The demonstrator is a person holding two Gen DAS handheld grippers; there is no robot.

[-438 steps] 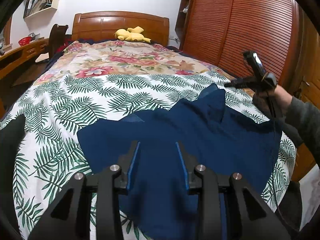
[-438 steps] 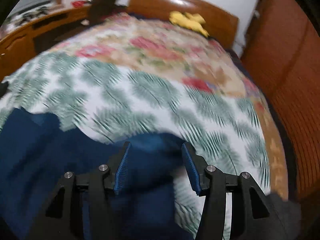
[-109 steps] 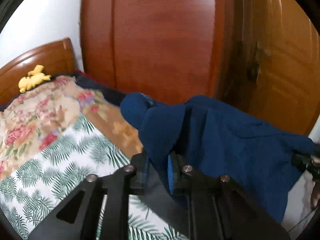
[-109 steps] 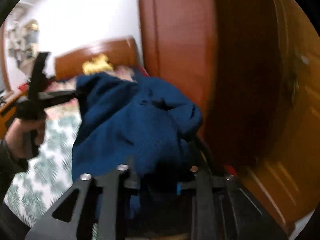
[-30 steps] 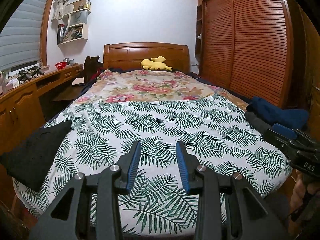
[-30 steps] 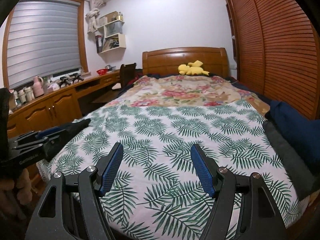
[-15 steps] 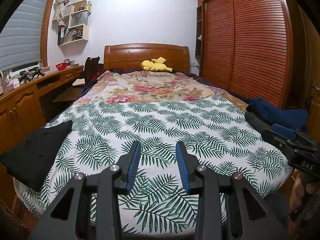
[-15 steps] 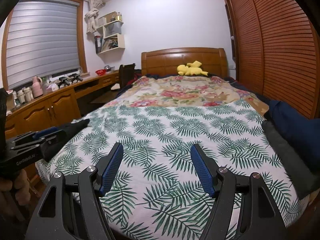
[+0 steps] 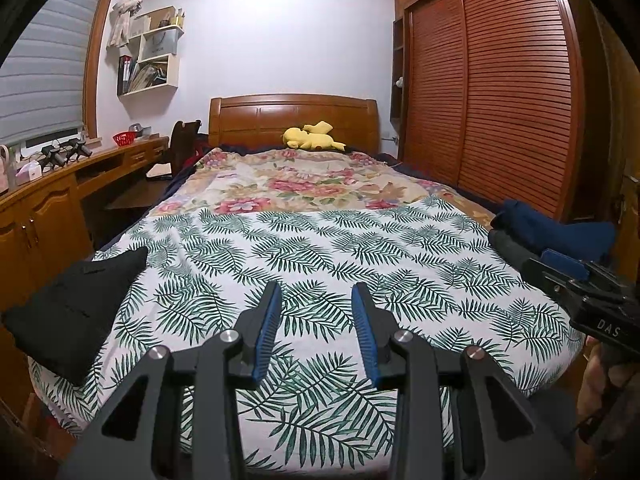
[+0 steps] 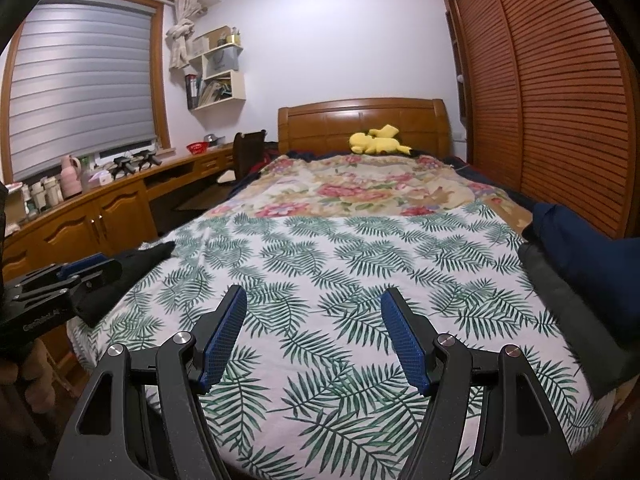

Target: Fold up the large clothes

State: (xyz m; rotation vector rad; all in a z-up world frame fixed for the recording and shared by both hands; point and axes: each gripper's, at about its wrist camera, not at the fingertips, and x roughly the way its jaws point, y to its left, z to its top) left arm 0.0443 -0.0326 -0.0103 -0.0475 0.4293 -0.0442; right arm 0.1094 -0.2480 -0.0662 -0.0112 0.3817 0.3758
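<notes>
Both my grippers hang empty now, the left gripper [image 9: 316, 332] with its fingers apart and the right gripper [image 10: 312, 336] spread wider. The blue garment [image 10: 592, 256] I was carrying seconds ago has left my fingers and lies folded far off to the right of them, stacked on a grey piece [image 10: 560, 312] at the bed's [image 9: 320, 248] edge. That fold looks finished; the black garment [image 9: 76, 308], off to my left, seems next.
</notes>
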